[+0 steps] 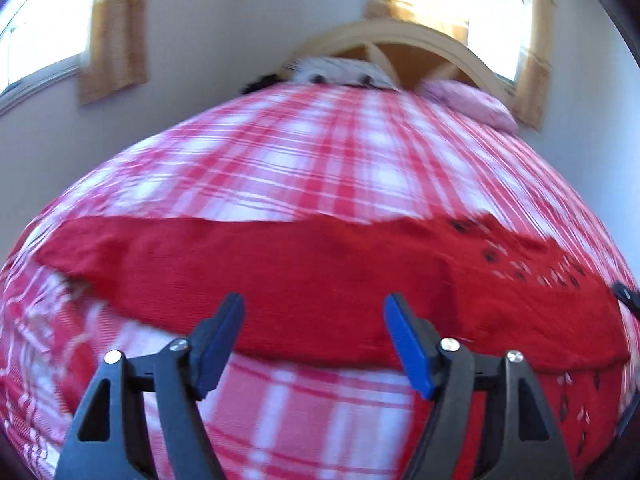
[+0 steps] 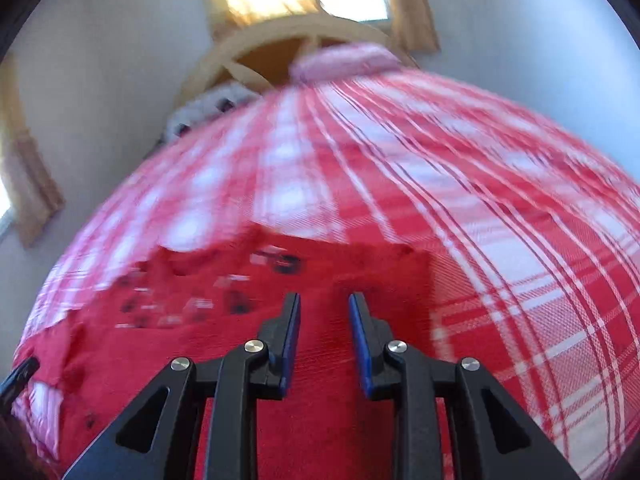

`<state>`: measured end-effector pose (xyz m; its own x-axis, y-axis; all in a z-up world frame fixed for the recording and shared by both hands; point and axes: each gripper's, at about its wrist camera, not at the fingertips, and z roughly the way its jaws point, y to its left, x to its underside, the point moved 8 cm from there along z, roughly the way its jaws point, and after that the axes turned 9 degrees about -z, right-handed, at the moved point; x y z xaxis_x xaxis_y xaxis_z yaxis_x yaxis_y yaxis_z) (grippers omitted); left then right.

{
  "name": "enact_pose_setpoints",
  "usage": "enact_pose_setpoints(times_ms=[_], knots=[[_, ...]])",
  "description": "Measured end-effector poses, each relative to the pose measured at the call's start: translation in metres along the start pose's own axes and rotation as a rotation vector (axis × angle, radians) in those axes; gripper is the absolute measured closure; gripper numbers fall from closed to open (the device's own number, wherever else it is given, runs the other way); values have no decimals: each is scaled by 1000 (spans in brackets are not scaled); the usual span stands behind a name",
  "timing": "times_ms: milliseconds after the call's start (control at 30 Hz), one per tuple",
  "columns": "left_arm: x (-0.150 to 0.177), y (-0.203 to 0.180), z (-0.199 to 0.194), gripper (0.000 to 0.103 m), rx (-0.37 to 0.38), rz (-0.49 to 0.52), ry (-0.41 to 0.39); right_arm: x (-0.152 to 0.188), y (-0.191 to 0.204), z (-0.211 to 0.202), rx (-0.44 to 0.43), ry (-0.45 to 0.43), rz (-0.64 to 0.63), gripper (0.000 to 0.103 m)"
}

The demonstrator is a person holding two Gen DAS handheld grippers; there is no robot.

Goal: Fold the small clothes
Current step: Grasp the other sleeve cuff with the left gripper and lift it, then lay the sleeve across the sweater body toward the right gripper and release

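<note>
A red knitted garment [image 1: 304, 272] with small black and white motifs lies spread across a red and white plaid bed cover [image 1: 304, 152]. My left gripper [image 1: 314, 308] is wide open and empty, hovering over the garment's near edge. In the right wrist view the same garment [image 2: 320, 400] lies under my right gripper [image 2: 324, 304], whose jaws stand a narrow gap apart with nothing between them, near the garment's right side. The tip of the right gripper shows at the right edge of the left wrist view [image 1: 626, 294].
The bed's wooden arched headboard [image 1: 420, 44] stands at the far end with a pink pillow [image 1: 472, 104] and a white bundle [image 1: 344, 70]. Curtained windows [image 1: 44, 28] are in the walls. The plaid cover [image 2: 520, 240] spreads wide to the right.
</note>
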<state>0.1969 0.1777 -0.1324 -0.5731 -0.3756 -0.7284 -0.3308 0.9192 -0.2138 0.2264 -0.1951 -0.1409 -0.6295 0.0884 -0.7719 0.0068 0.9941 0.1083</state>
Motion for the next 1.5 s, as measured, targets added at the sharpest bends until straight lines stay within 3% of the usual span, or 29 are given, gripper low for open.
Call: enact_pose_setpoints(times_ms=[100, 233, 333, 467, 667, 800, 900, 1000, 1133, 1167, 1267, 1500], knots=[[-4, 36, 6, 27, -56, -93, 12, 2, 48, -16, -111, -21, -55, 77], [-8, 71, 11, 27, -102, -173, 5, 17, 108, -11, -213, 36, -142, 77], [-12, 100, 13, 27, -150, -235, 1, 35, 138, -2, -241, 73, -204, 77], [-18, 142, 10, 27, -177, -346, -22, 65, 147, 24, -210, 156, -248, 77], [-32, 198, 12, 27, -233, -486, -59, 67, 144, 22, -232, 139, -225, 76], [-30, 231, 20, 27, -183, -675, -54, 69, 146, 20, -227, 135, -232, 76], [-29, 238, 28, 29, -172, -702, -68, 68, 146, 21, -231, 136, -226, 76], [-31, 239, 31, 39, -121, -714, -75, 68, 146, 21, -239, 137, -221, 76], [-30, 246, 35, 80, -111, -747, -86, 68, 145, 21, -247, 137, -211, 75], [-30, 249, 36, 85, -107, -758, -85, 68, 145, 21, -247, 137, -211, 75], [-30, 254, 38, 90, -84, -779, -91, 68, 145, 21, -247, 136, -213, 75], [-43, 247, 38, 95, -142, -713, -80, 67, 144, 22, -270, 138, -188, 75]])
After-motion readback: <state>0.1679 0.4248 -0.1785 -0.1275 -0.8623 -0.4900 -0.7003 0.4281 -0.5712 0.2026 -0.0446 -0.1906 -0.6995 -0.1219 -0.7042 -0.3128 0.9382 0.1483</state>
